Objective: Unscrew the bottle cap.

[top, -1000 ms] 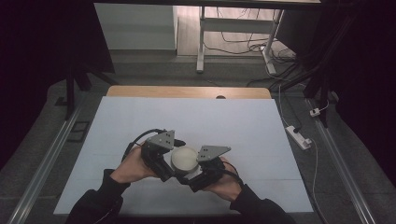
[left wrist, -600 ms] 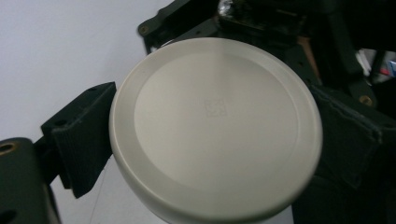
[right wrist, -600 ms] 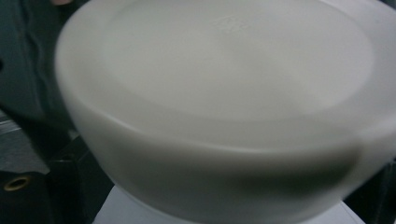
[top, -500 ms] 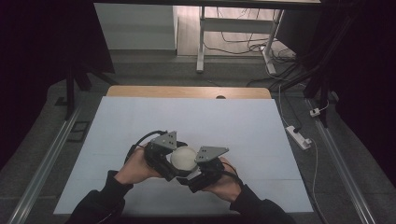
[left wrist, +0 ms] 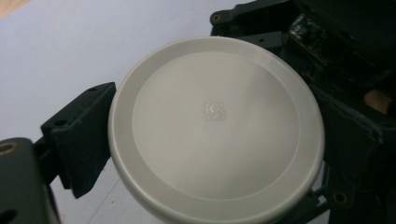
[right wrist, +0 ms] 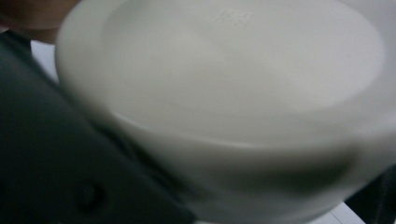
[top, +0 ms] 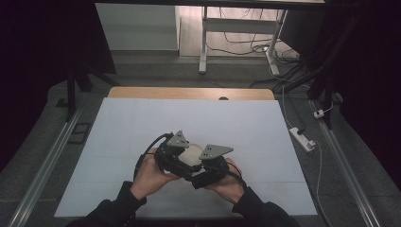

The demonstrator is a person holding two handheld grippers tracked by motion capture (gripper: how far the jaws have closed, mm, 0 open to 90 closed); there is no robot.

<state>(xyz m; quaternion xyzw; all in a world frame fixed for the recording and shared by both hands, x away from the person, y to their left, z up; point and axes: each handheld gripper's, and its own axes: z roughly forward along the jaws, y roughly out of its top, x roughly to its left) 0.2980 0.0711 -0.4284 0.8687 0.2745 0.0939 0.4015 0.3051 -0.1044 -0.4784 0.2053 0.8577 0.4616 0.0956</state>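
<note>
Left gripper (top: pixel 182 156): clamps white lid (left wrist: pixel 215 126) | right gripper (top: pixel 204 163): clamps same lid | above table (top: pixel 142 118)

Object: round white plastic lid (left wrist: pixel 215 128); also seen in the high view (top: pixel 190 153) and blurred, close up, in the right gripper view (right wrist: pixel 224 107)
Surface: smooth, matte; flat centre disc with a small embossed square mark in the middle; raised outer ring around it
Edge: thick rounded rim with a short side wall below
Pose: flat face up, slightly tilted
Place: over the near middle of the pale table sheet
</note>
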